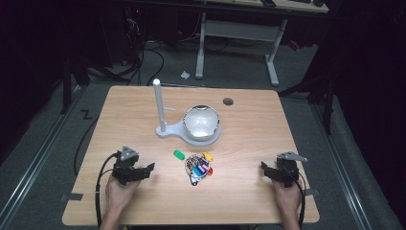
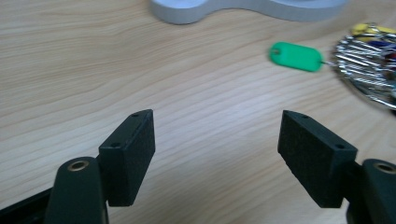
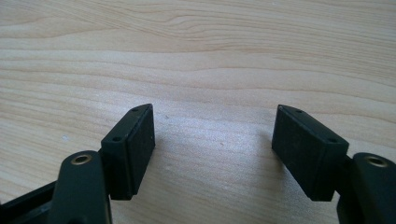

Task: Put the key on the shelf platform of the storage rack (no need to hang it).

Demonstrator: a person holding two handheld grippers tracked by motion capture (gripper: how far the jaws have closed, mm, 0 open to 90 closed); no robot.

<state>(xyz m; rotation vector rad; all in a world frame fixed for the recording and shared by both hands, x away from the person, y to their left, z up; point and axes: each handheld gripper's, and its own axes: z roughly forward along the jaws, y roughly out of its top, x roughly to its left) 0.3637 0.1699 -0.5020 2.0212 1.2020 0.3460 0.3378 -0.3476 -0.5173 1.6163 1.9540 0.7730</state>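
A bunch of keys with coloured tags (image 1: 198, 167) lies on the wooden table (image 1: 249, 129), with a green tag (image 1: 179, 154) at its left. In the left gripper view the green tag (image 2: 296, 56) and the metal key rings (image 2: 369, 70) lie ahead and to the right. My left gripper (image 1: 146, 170) rests open near the front left, nothing between its jaws (image 2: 217, 149). My right gripper (image 1: 266, 168) stands open at the front right over bare wood (image 3: 215, 144). A white stand with a pole (image 1: 158, 105) and a round dish (image 1: 201, 122) sits behind the keys.
A round cable hole (image 1: 228, 101) is in the table's far right part. Beyond the table stand a white desk frame (image 1: 239, 43) and cables on the grey floor. Bare wood lies between both grippers and the keys.
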